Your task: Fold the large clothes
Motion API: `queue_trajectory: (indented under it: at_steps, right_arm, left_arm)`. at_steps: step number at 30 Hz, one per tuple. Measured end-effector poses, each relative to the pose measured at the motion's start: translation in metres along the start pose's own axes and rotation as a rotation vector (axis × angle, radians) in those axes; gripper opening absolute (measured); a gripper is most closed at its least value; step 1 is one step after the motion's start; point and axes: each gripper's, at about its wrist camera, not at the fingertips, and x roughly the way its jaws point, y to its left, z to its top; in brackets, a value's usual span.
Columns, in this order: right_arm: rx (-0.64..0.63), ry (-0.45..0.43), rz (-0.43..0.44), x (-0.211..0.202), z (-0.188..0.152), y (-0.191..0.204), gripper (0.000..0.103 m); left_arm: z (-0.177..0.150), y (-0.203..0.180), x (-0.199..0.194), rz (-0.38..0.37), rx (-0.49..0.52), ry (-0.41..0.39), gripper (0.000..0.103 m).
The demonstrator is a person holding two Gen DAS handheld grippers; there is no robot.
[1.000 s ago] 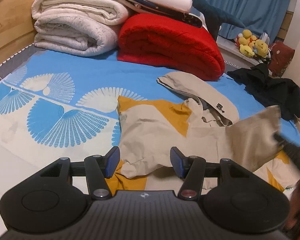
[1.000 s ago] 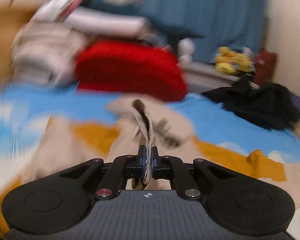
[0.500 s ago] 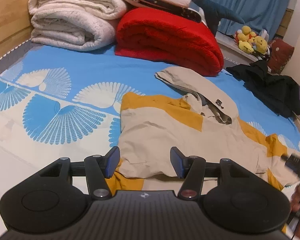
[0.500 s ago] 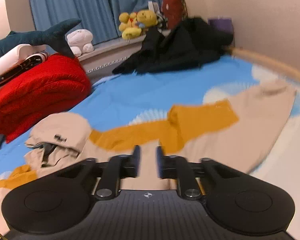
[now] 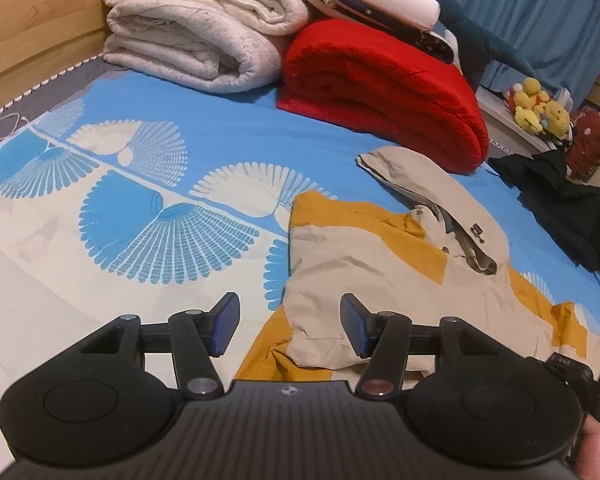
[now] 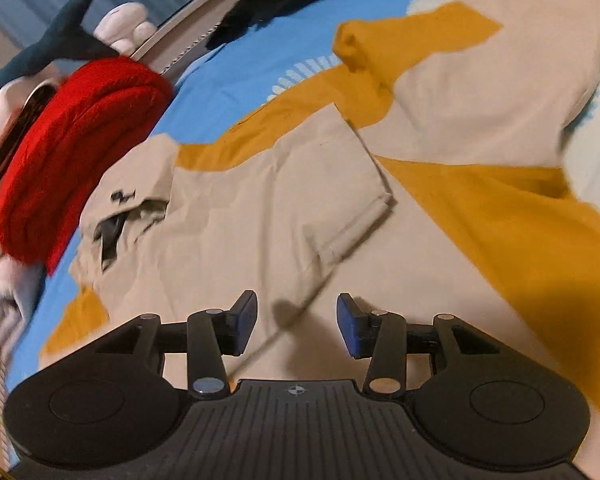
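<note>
The right hand-held gripper (image 6: 297, 320) has just been opening, dropping the sleeve (image 6: 480, 80) flat; both stand wide and empty, the left hand-held gripper (image 5: 288, 326) over the jacket (image 5: 380, 280).

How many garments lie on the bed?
2: a beige-and-yellow jacket spread out in the middle, and a dark garment crumpled at the far right edge. Others may be hidden.

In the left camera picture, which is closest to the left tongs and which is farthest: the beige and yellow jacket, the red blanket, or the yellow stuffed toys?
1. Beige and mustard-yellow hooded jacket: lies right ahead of the left tongs on the bed.
2. Folded red fleece blanket: farther back, past the jacket's hood.
3. Yellow stuffed toys: farthest, on the ledge at the far right.
</note>
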Motion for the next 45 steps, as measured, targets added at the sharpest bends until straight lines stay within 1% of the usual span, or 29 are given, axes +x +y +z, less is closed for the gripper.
queue_trajectory:
  at_steps: [2,3,5,7,9,10,12,13,16,17,18,19,21,23,24,25,27,28,30,31,33,35,36,37,38,39,40,42,45]
  right_arm:
    - [0.011,-0.003,-0.029,0.013,0.005,0.004,0.027]
    - [0.017,-0.022,-0.063,0.014,0.007,0.006,0.005]
    - [0.006,-0.091,-0.056,0.003,0.009,0.015,0.001]
    - [-0.062,-0.201,-0.033,-0.022,0.01,0.03,0.001]
    - [-0.11,-0.297,-0.004,-0.049,0.012,0.04,0.0]
    - [-0.12,-0.322,-0.014,-0.058,0.014,0.041,0.0]
    - [-0.135,-0.339,-0.114,-0.063,0.017,0.041,0.001]
    - [-0.154,-0.335,-0.175,-0.059,0.018,0.039,0.005]
    - [-0.152,-0.257,-0.324,-0.042,0.023,0.03,0.01]
    - [-0.132,-0.275,-0.355,-0.044,0.021,0.027,0.013]
    - [-0.134,-0.3,-0.363,-0.047,0.017,0.029,0.016]
    - [-0.164,-0.322,-0.355,-0.05,0.011,0.035,0.017]
    - [-0.256,-0.373,-0.304,-0.053,-0.008,0.053,0.017]
    - [-0.331,-0.376,-0.193,-0.05,-0.023,0.071,0.028]
    - [-0.371,-0.348,-0.133,-0.045,-0.031,0.08,0.034]
    - [-0.406,-0.31,-0.08,-0.038,-0.039,0.09,0.037]
    - [-0.448,-0.175,0.018,-0.014,-0.048,0.102,0.042]
    - [-0.462,-0.104,0.013,0.0,-0.052,0.106,0.042]
    - [-0.486,0.022,-0.084,0.029,-0.061,0.104,0.042]
    - [-0.503,0.024,-0.094,0.032,-0.064,0.104,0.041]
    - [-0.538,-0.014,-0.096,0.023,-0.063,0.111,0.041]
    - [-0.496,-0.049,-0.046,0.012,-0.057,0.11,0.042]
    - [-0.486,-0.054,-0.051,0.008,-0.052,0.104,0.043]
    - [-0.487,-0.04,-0.085,0.011,-0.048,0.1,0.043]
    - [-0.489,0.002,-0.13,0.017,-0.044,0.093,0.043]
    - [-0.474,0.039,-0.152,0.021,-0.04,0.085,0.042]
    - [-0.449,0.038,-0.153,0.016,-0.035,0.079,0.041]
    - [-0.417,-0.004,-0.144,-0.001,-0.019,0.07,0.041]
    - [-0.422,-0.074,-0.118,-0.033,0.004,0.05,0.042]
  left_arm:
    - [-0.001,-0.001,0.002,0.0,0.0,0.004,0.061]
    - [-0.001,-0.001,0.002,0.0,0.005,0.004,0.061]
    - [-0.002,-0.002,0.002,-0.001,0.015,0.003,0.061]
    - [-0.003,-0.002,0.003,0.0,0.017,0.004,0.061]
    - [-0.003,-0.001,0.004,-0.001,0.018,0.005,0.061]
    - [-0.003,0.0,0.004,0.0,0.019,0.006,0.061]
    - [-0.004,0.0,0.003,-0.002,0.02,0.008,0.061]
    - [-0.004,-0.001,0.003,-0.006,0.021,0.009,0.061]
    - [-0.006,-0.004,0.003,-0.012,0.028,0.009,0.061]
    - [-0.007,-0.004,0.003,-0.013,0.032,0.01,0.061]
    - [-0.007,-0.005,0.003,-0.013,0.033,0.011,0.061]
    - [-0.007,-0.005,0.004,-0.012,0.033,0.013,0.061]
    - [-0.008,-0.005,0.004,-0.014,0.031,0.016,0.061]
    - [-0.008,-0.007,0.004,-0.017,0.031,0.016,0.061]
    - [-0.008,-0.007,0.004,-0.02,0.034,0.017,0.061]
    - [-0.008,-0.008,0.004,-0.023,0.037,0.019,0.061]
    - [-0.009,-0.009,0.004,-0.027,0.041,0.023,0.061]
    - [-0.009,-0.009,0.005,-0.027,0.04,0.025,0.061]
    - [-0.008,-0.009,0.005,-0.028,0.032,0.026,0.061]
    - [-0.008,-0.008,0.005,-0.03,0.029,0.025,0.061]
    - [-0.007,-0.008,0.004,-0.033,0.029,0.023,0.061]
    - [-0.007,-0.01,0.004,-0.035,0.032,0.023,0.061]
    - [-0.007,-0.011,0.004,-0.035,0.032,0.023,0.061]
    - [-0.007,-0.012,0.004,-0.035,0.034,0.024,0.061]
    - [-0.008,-0.014,0.004,-0.036,0.037,0.025,0.061]
    - [-0.008,-0.014,0.004,-0.037,0.039,0.025,0.061]
    - [-0.009,-0.016,0.004,-0.038,0.042,0.025,0.061]
    - [-0.01,-0.019,0.003,-0.04,0.048,0.023,0.061]
    - [-0.012,-0.024,0.004,-0.039,0.059,0.023,0.061]
